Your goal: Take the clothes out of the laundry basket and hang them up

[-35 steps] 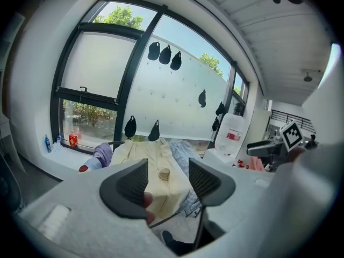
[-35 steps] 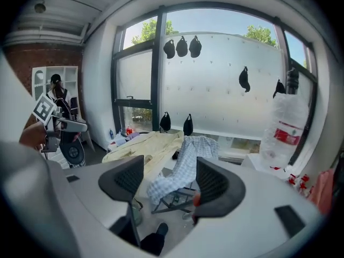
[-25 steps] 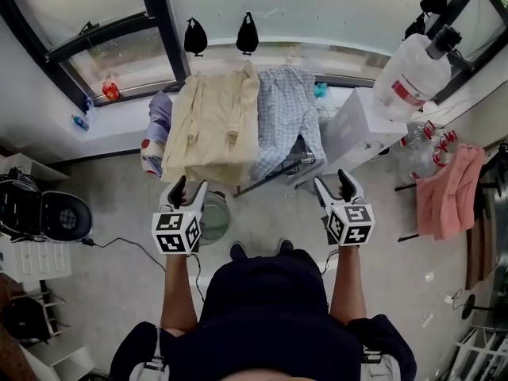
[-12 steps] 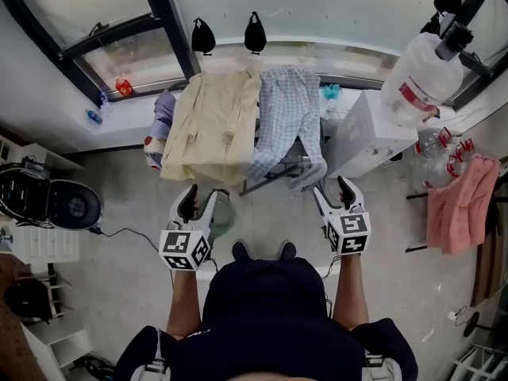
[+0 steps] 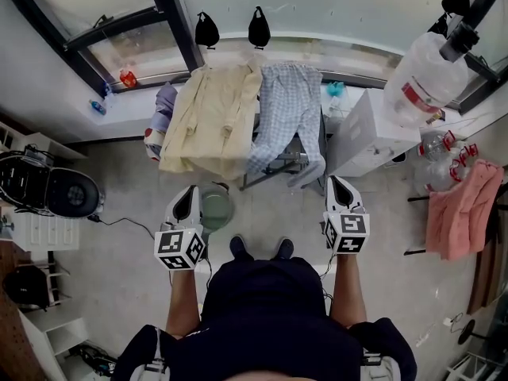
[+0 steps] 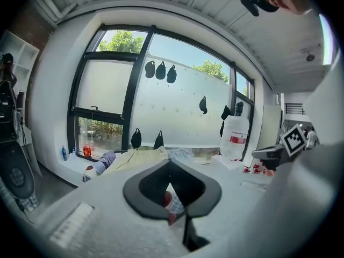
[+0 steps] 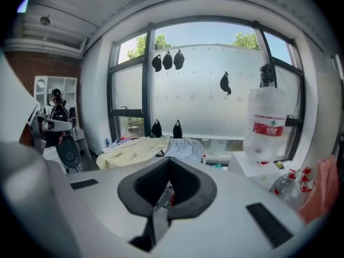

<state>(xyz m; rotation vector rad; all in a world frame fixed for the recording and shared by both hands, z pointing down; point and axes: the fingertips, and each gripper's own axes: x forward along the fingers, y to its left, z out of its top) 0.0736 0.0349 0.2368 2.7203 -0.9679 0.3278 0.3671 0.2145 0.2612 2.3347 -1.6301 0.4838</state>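
A pale yellow shirt [image 5: 210, 117] and a blue checked garment [image 5: 287, 109] lie spread side by side over a drying rack [image 5: 274, 167] under the window. Both also show in the right gripper view, the shirt [image 7: 134, 149] left of the checked garment [image 7: 185, 145]. My left gripper [image 5: 187, 197] hovers in front of the shirt's near hem, apart from it. My right gripper [image 5: 336, 187] hangs off the rack's right corner. The jaws of both have just been closing with nothing between them, and both now stand shut and empty. A green round tub [image 5: 215, 209] sits on the floor beside the left gripper.
A white box [image 5: 367, 133] bearing a big water bottle [image 5: 425, 74] stands right of the rack. Pink cloth [image 5: 452, 211] hangs at the far right. Purple and striped laundry [image 5: 161, 111] lies at the rack's left end. A black appliance [image 5: 48, 193] and cable are left.
Both grippers' jaws went from wide open to shut, with nothing taken. Both hands drew a little back from the rack toward my body.
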